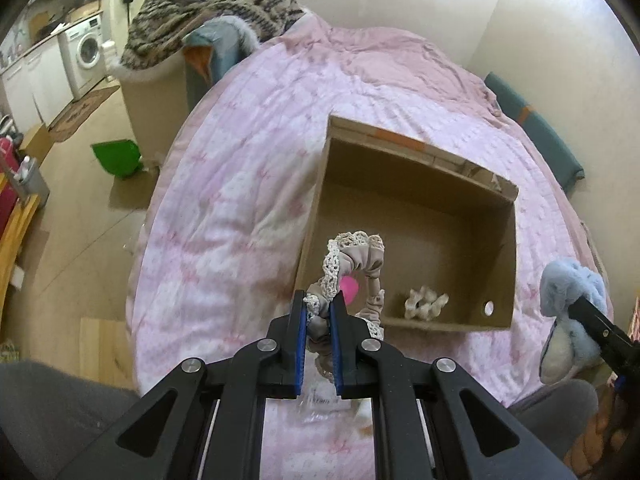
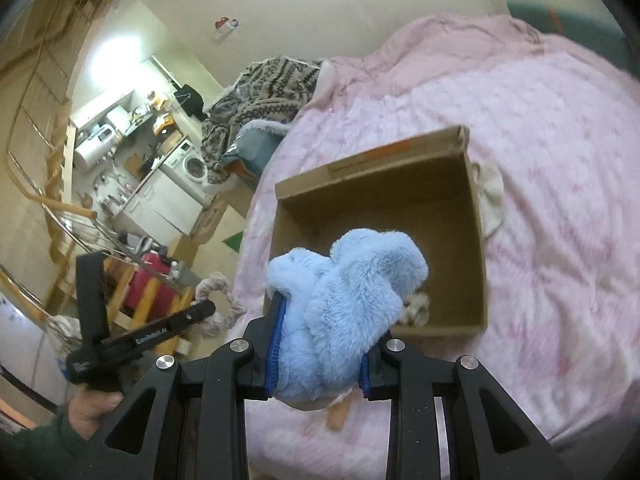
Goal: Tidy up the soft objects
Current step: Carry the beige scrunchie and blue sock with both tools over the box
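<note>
My left gripper (image 1: 319, 300) is shut on a beige scrunchie headband with cream lace trim (image 1: 354, 252), held up over the near-left corner of an open cardboard box (image 1: 504, 280). The same headband (image 2: 218, 300) shows at the left in the right wrist view. My right gripper (image 2: 320, 332) is shut on a fluffy light-blue plush item (image 2: 352, 292), lifted above the near edge of the box (image 2: 476, 240). That plush (image 1: 568, 304) hangs at the right edge of the left wrist view. A cream scrunchie (image 1: 426, 302) lies inside the box, and something pink (image 1: 349, 288) shows behind the headband.
The box rests on a bed with a pink quilt (image 1: 240, 200). A cream cloth (image 2: 490, 196) lies beside the box's right wall. A pile of knitted blankets (image 1: 208, 12) sits on a tub at the bed's head. A green dustpan (image 1: 118, 158) lies on the floor.
</note>
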A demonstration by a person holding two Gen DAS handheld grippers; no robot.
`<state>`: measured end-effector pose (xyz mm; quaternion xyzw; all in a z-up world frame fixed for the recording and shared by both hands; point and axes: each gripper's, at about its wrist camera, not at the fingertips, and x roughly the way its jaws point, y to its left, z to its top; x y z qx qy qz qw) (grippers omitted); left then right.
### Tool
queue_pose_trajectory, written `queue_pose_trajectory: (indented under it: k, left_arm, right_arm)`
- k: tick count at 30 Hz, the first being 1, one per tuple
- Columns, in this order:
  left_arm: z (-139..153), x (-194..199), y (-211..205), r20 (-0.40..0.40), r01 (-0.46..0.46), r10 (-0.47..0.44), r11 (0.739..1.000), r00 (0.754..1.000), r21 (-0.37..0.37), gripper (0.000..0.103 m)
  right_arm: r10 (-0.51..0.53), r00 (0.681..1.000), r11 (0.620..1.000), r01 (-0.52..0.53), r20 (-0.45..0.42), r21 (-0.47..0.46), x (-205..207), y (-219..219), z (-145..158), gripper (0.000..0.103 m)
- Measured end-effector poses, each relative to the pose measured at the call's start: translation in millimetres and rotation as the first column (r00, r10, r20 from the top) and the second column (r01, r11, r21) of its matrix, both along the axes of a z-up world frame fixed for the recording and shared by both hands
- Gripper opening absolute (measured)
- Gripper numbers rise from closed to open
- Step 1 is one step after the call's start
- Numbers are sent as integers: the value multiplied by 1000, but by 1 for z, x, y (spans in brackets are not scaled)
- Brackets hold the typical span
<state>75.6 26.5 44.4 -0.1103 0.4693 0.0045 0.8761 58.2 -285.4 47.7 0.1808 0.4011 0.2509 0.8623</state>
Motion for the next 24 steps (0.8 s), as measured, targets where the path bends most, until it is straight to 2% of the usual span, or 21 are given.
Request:
queue_pose_trajectory:
  k: [4,11,15,19,24]
  left_arm:
    - [0,22,-4,-14,21,-21,999,1000,-28,10]
    - [-4,54,-20,-9,65,-65,998,998,18,10]
    - [-24,73,-24,-49,95,-95,995,994,-1,10]
    - [-53,90,-28,-86,113,-112,993,990,13,10]
    - [-73,97,-36,-72,134,-132,991,989,22,10]
  right_arm:
    - [-3,1000,1000,3,9,-17,17,1,4,31]
    - [-25,1000,999,25,-2,-39,47,-2,-5,31]
    - [-51,999,994,51,5,-93,64,-2,-20,31]
    - [-88,996,986,83,-31,-146,79,-3,-47,31]
    - [-124,988,980,108,-87,-169,88,-6,-71,31]
